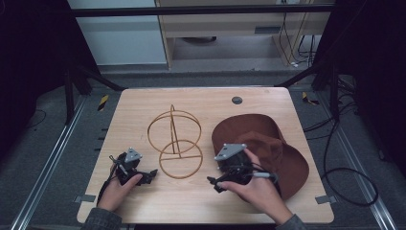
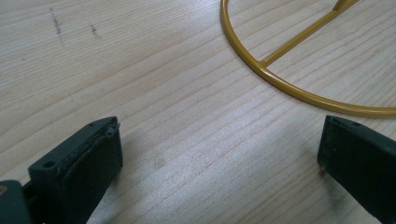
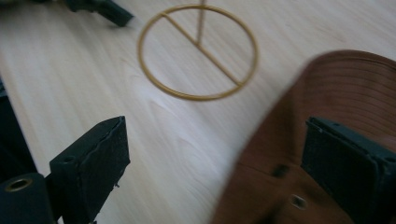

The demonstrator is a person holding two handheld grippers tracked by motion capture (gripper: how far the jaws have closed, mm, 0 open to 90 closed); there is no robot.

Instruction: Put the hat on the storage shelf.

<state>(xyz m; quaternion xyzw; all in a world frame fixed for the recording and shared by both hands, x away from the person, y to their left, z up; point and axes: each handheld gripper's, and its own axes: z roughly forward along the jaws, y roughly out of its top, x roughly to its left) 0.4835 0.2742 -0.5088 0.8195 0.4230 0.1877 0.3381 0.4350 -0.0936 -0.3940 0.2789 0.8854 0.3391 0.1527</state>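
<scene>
I hold a hand-held gripper in each hand, low over the light wood tabletop [image 1: 143, 105].

My left hand-held gripper [image 1: 152, 173] sits near the front left, w/ its jaws wide apart and nothing between them. In the left gripper view the jaws [image 2: 219, 158] frame bare wood, and the gold ring curves by just past the right jaw.

That ring is the bottom of a thin gold wire stand [image 1: 174, 139]. It has a flat round base w/ a bar across it, a post going up from the middle, and a bigger hoop up top. It stands in the middle of the tabletop, between my two hands.

My right hand-held gripper [image 1: 214, 183] is wide too, holding nothing. The right jaw hangs over the brim of a brown hat [image 1: 282, 148]; can't tell if it touches. The hat is floppy, w/ a wide brim w/ stitched lines [image 3: 355, 93]. It lies on the right side, just beside the stand.
</scene>
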